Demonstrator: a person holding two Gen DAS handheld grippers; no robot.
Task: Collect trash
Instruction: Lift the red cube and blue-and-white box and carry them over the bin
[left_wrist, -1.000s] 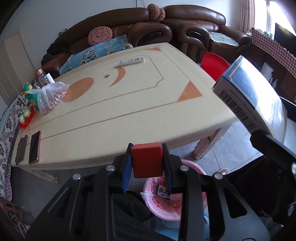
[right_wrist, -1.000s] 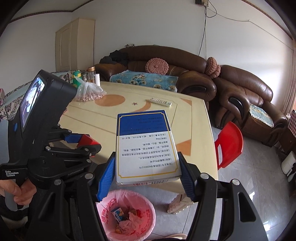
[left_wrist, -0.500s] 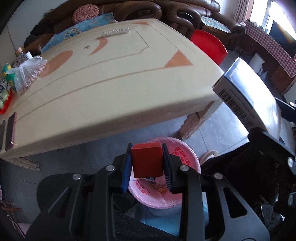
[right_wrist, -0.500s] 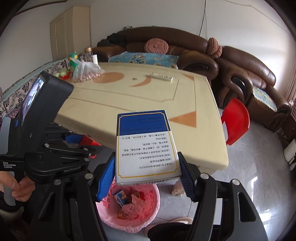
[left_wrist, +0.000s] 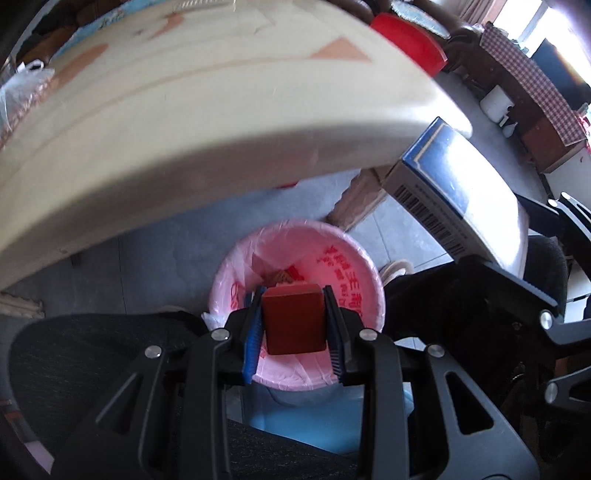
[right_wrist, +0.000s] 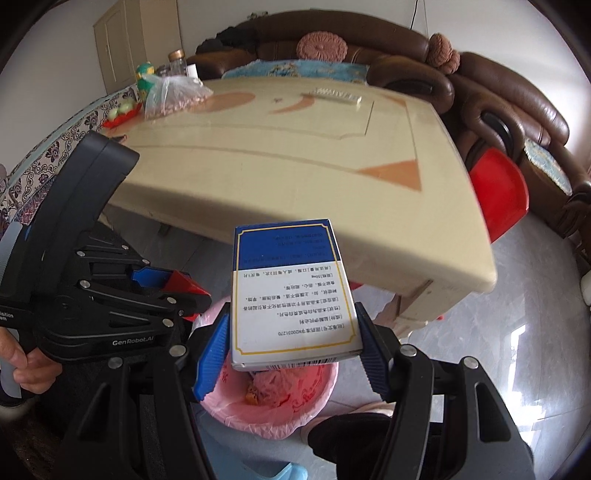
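My left gripper (left_wrist: 294, 334) is shut on a small red box (left_wrist: 293, 319) and hangs over the pink-lined trash bin (left_wrist: 347, 266), which holds some wrappers. My right gripper (right_wrist: 291, 350) is shut on a blue and white carton (right_wrist: 291, 295) with printed text, held above the same bin (right_wrist: 273, 402). In the left wrist view that carton (left_wrist: 458, 192) shows at the right with its barcode side. The left gripper (right_wrist: 173, 291) with the red box (right_wrist: 184, 286) shows at the left of the right wrist view, a hand (right_wrist: 22, 365) on its handle.
The cream table (right_wrist: 295, 155) stands just beyond the bin, its front edge overhanging it. On it lie a remote (right_wrist: 336, 96), a plastic bag of snacks (right_wrist: 173, 96) and jars. A red stool (right_wrist: 495, 199) and brown sofas (right_wrist: 498, 96) stand behind. Dark trouser legs flank the bin.
Both grippers have sunk and tipped downward from table height to just above the bin, each keeping its box. The table edge now passes overhead in the left wrist view.
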